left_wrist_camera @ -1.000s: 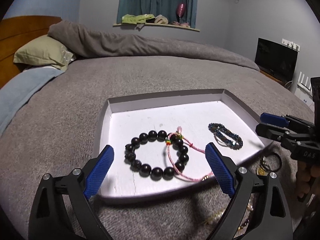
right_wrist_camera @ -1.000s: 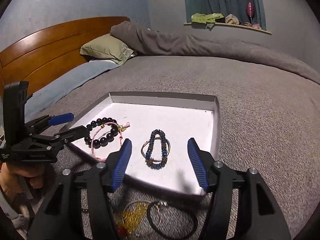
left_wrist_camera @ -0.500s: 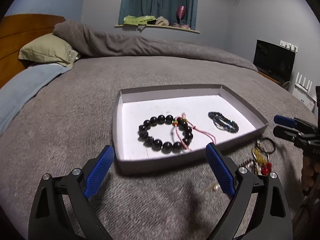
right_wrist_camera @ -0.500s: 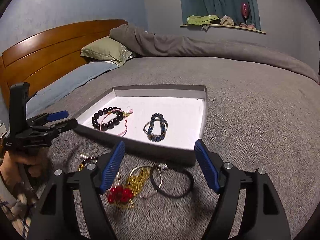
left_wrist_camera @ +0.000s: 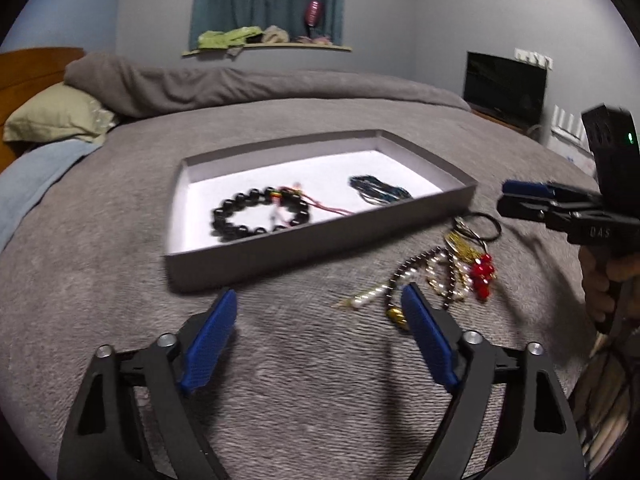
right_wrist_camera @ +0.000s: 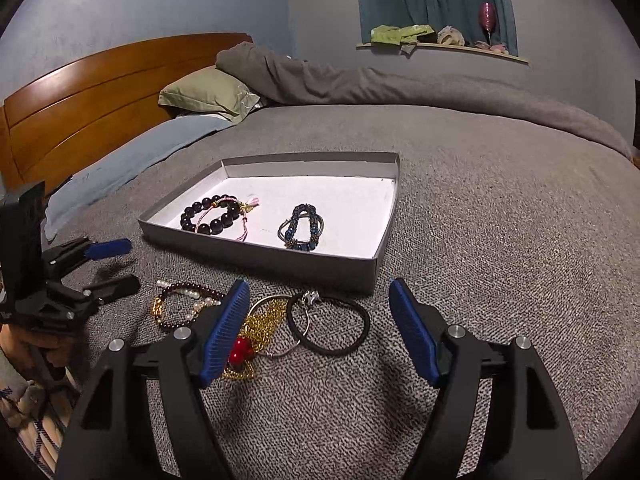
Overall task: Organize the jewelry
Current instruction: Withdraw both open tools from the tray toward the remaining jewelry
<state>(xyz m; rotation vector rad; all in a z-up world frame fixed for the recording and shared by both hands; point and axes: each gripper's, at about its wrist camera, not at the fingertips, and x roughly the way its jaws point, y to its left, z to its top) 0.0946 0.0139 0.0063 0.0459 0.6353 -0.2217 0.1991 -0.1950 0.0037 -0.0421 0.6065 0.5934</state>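
Observation:
A grey tray with a white floor lies on the bed. In it are a black bead bracelet with a pink cord and a blue bead bracelet. In front of the tray lies a loose pile: a pearl and dark bead strand, a gold chain with red beads, a metal ring and a black hair tie. My left gripper is open and empty, left of the pile. My right gripper is open and empty above the hair tie.
The grey bedspread spreads all around. A green pillow and wooden headboard are at the far left. A television stands at the right. The right gripper shows in the left wrist view.
Both grippers have drawn back from the tray and away from over it. The loose jewelry pile in front of the tray has come into full view. Both stay open.

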